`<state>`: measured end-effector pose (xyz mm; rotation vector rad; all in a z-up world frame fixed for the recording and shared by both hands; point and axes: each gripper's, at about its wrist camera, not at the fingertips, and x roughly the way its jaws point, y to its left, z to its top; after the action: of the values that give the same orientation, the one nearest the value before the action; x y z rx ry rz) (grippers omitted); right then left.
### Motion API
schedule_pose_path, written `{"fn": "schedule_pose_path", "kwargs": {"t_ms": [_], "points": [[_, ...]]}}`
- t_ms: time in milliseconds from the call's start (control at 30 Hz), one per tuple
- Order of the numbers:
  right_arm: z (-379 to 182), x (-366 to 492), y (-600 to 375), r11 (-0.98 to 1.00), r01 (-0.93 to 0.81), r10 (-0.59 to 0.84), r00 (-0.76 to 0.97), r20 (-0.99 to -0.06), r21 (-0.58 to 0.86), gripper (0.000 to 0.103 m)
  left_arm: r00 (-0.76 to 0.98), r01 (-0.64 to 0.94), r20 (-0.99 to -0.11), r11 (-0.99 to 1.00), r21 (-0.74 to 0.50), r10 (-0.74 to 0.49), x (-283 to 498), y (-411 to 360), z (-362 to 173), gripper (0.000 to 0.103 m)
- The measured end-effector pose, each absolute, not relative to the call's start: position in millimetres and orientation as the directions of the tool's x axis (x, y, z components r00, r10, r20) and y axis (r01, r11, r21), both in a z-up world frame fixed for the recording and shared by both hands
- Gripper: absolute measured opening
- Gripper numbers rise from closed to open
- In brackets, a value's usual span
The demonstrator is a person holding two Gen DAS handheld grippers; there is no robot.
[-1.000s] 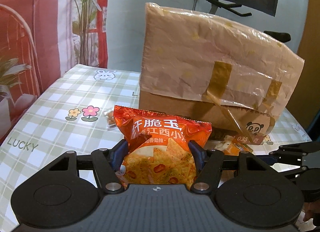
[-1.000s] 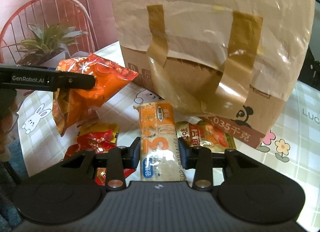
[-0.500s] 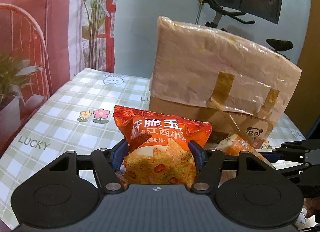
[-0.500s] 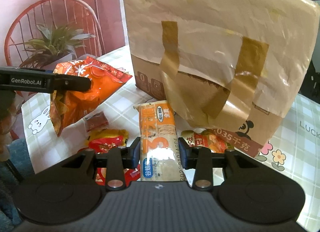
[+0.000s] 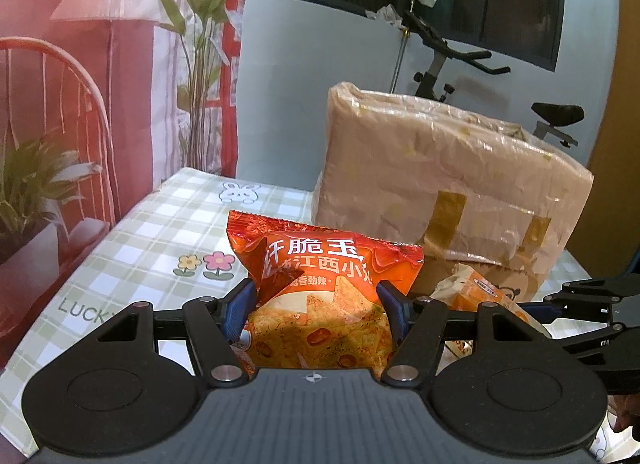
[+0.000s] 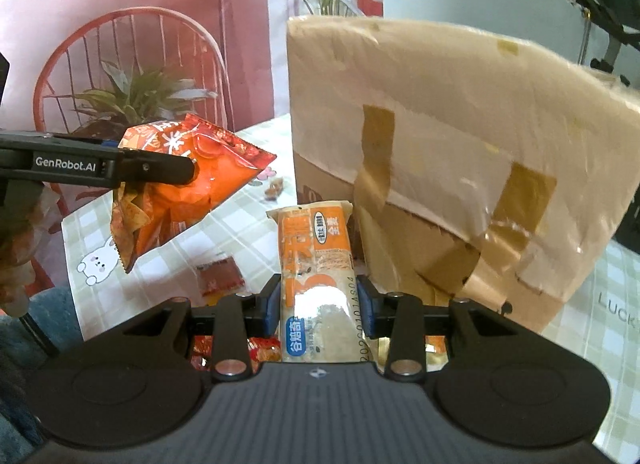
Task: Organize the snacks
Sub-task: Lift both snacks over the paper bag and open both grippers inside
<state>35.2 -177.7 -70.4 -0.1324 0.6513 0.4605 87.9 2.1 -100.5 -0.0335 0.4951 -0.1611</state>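
Snacks in two packets are held above the green-and-white checked tablecloth (image 5: 132,240). The orange-red foil bag of corn chips (image 5: 320,296) sits between the blue pads of the left gripper (image 5: 314,314), which is clamped on both of its sides; in the right wrist view the bag hangs clear of the cloth. The long orange-and-clear rice cracker packet (image 6: 318,272) stands upright in the right gripper (image 6: 318,302), whose jaws are clenched on its lower half. Just behind both packets stands the large brown cardboard box wrapped in clear plastic and strips of brown tape (image 6: 460,136), resting on the tablecloth. A small flat red sachet (image 6: 218,276) lies on the cloth below the chip bag. More small red and yellow packets (image 6: 262,346) lie under the right gripper, mostly hidden.
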Motion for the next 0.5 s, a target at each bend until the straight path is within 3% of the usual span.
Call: {"fn": "schedule_pose_path", "kwargs": {"t_ms": [500], "points": [[-26,38,-174,0.868,-0.496,0.429,0.745,-0.512,0.006,0.040,0.906,0.130,-0.399,0.990,-0.063,-0.144,81,10,-71,0.068]]}}
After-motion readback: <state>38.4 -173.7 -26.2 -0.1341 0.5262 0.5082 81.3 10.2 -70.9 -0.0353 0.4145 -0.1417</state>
